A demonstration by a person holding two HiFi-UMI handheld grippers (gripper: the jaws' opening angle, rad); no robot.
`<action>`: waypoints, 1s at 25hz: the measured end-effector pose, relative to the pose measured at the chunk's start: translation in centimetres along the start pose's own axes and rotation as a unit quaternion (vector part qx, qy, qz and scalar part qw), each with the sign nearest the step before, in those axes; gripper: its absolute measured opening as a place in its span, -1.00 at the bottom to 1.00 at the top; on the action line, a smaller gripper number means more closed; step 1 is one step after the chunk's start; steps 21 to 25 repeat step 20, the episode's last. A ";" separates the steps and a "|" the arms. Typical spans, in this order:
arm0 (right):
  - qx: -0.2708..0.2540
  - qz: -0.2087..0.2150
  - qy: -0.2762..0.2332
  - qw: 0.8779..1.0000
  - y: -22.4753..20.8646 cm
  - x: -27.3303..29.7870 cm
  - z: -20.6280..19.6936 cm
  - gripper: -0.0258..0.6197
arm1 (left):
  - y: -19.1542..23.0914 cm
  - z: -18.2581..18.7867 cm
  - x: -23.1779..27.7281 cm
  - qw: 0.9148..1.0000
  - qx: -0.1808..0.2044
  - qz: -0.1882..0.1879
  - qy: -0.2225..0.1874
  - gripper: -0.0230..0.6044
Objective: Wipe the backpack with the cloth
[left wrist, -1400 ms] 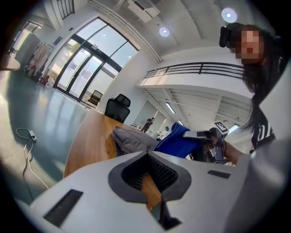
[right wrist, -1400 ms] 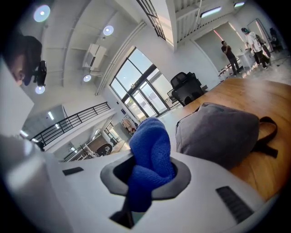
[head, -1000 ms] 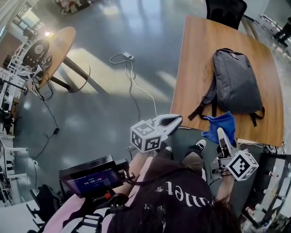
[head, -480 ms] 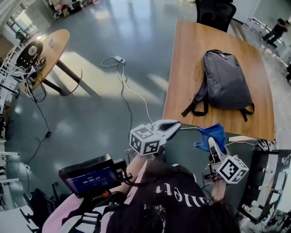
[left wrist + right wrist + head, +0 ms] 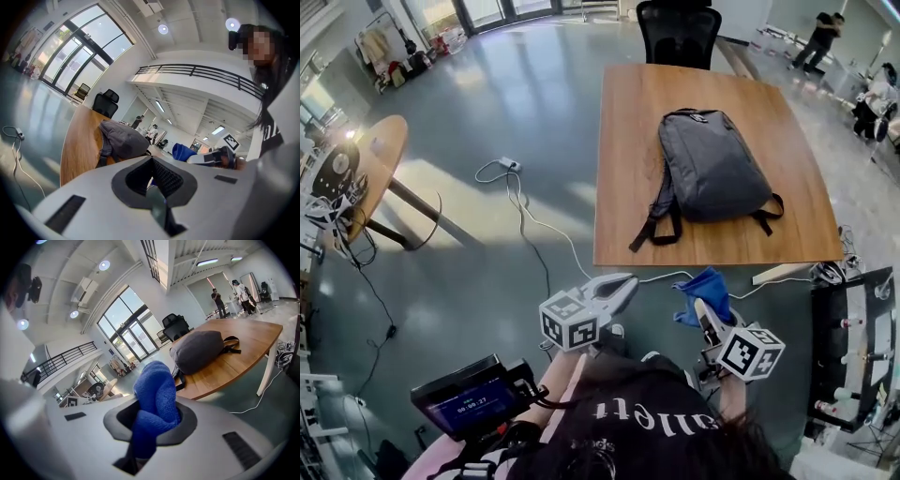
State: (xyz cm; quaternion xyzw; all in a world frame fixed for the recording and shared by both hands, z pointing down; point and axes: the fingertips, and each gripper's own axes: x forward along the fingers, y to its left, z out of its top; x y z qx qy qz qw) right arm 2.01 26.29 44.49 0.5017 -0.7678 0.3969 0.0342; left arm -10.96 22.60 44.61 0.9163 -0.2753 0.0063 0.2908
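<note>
- On the wooden table [image 5: 623, 141], near its middle: grey backpack [image 5: 712, 173], lying flat, straps trailing toward the near edge
- Off the tabletop, just short of that near edge: blue cloth [image 5: 701, 289], bunched, well apart from the backpack
- Right gripper [image 5: 701, 307]: jaws clamped on the cloth, which bulges up out of them; held in front of the person, pointing toward the table
- Left gripper [image 5: 626, 284]: jaws closed together, nothing between them; held beside the right gripper, touching neither cloth nor table
- Black office chair [image 5: 678, 33]: at the table's far side
- White cable [image 5: 525, 211]: trailing across the grey floor [image 5: 487, 272], left of the table
- Round wooden table [image 5: 380, 159]: far left, cluttered with wires
- Two persons: standing far off, beyond the table, in the right gripper view
</note>
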 end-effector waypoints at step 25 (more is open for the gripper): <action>0.018 0.003 0.007 1.000 -3.1 0.0 -0.5 -0.71 | 0.5 0.0 2.1 0.999 0.028 0.032 0.000 -0.92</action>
